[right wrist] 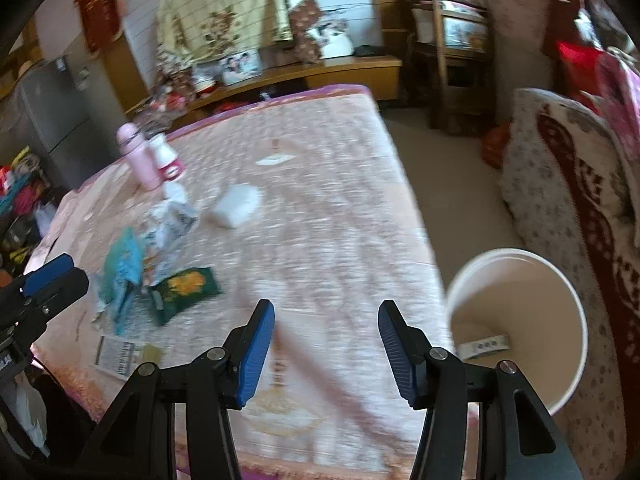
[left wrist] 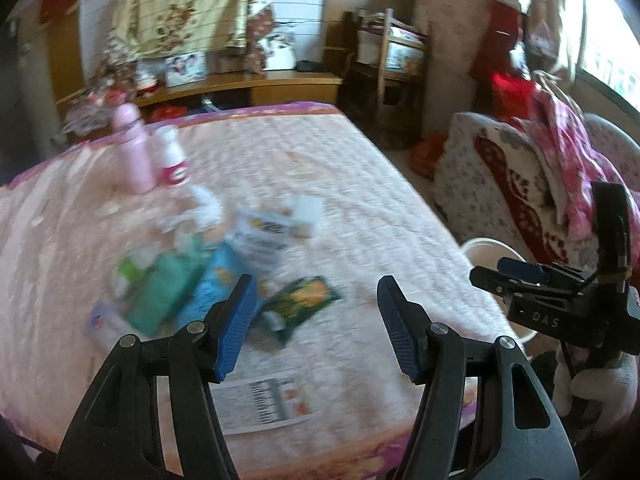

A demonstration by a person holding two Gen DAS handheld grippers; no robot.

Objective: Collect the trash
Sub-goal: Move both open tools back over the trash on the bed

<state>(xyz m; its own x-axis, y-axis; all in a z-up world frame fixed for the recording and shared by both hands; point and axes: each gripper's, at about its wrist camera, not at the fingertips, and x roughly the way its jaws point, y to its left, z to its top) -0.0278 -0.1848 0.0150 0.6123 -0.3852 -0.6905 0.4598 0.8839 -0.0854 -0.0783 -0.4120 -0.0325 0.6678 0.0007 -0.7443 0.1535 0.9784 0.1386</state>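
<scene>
Trash is scattered on the pink quilted table cover (right wrist: pixel 320 208), mostly toward 9 o'clock of the right wrist view. The green snack wrapper (right wrist: pixel 185 289) lies flat, with the blue wrapper (right wrist: pixel 122 268) just beside it at 10 o'clock and the crumpled printed wrapper (right wrist: pixel 170 224) beyond. A printed paper slip (right wrist: pixel 118 356) lies near the table's near edge, and a white wad (right wrist: pixel 237 204) lies apart from the heap at 12 o'clock.

All these pieces are judged light, thin and limp. The film wrappers are likely slippery and are best pinched at a raised edge or crease. The flat slip is best lifted by a corner. The wad can be squeezed across its middle.

The pink bottle (right wrist: pixel 138 158) and the white bottle (right wrist: pixel 167 160) stand upright, touching or nearly so; their contents cannot be told.

The white bucket (right wrist: pixel 572 304) stands off the table edge at 3 o'clock. One small printed strip (right wrist: pixel 484 346) lies in it.

The left gripper (left wrist: pixel 316 328) and the right gripper (right wrist: pixel 326 350) are both spread, with nothing between the fingers.
</scene>
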